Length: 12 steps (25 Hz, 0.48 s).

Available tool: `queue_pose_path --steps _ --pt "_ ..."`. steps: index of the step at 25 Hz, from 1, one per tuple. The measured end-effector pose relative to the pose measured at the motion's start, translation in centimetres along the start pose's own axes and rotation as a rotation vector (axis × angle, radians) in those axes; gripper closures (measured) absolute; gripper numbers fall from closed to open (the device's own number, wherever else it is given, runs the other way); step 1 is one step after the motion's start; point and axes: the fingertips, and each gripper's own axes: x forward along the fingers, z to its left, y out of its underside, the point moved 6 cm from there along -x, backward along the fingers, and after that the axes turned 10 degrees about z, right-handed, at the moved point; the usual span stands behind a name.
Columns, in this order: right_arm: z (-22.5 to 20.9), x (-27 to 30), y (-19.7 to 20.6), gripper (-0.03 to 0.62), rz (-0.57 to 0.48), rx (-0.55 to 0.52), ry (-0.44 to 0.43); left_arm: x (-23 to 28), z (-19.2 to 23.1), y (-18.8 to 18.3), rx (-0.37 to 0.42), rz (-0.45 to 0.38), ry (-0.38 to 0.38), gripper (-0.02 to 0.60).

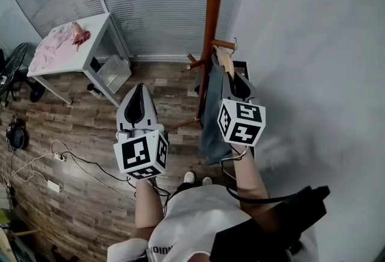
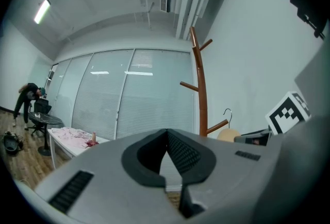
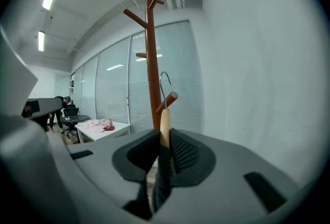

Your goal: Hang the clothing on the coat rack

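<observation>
1. The right gripper (image 3: 164, 138) is clamped on a wooden hanger (image 3: 164, 122), with a fold of the dark blue-grey clothing (image 1: 212, 116) caught between the pads as well.
2. In the head view, the clothing hangs from the hanger down the side of the coat rack (image 1: 212, 20), at about 1 o'clock from the person and close to the white wall.
3. In the right gripper view, the hanger's wire hook (image 3: 163, 81) rises at 12 o'clock from the jaws, just by the tip of a low, upward-slanting peg (image 3: 169, 100). I cannot tell whether the hook rests on the peg.
4. The left gripper (image 2: 167, 138) has its fingertips together and nothing between them. It points level, beside the right gripper at its 9 o'clock, well apart from the clothing.
5. At 10 o'clock in the head view stands a white table (image 1: 96, 32) with a pink cloth (image 1: 51, 47) spread on it. A pale basket (image 1: 114, 72) sits on the wooden floor by its near leg.
6. Cables (image 1: 78, 161) run across the floor at 8 o'clock.
</observation>
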Motion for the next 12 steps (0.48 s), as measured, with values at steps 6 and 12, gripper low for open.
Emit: queue_pose_path --steps 6,12 --pt "-0.1 0.5 0.1 0.522 0.010 0.000 0.009 0.2 0.2 0.1 -0.008 -0.001 0.002 0.568" --pt "0.2 1.1 0.5 0.522 0.030 -0.002 0.009 0.3 0.8 0.5 -0.018 0.011 -0.010 0.568"
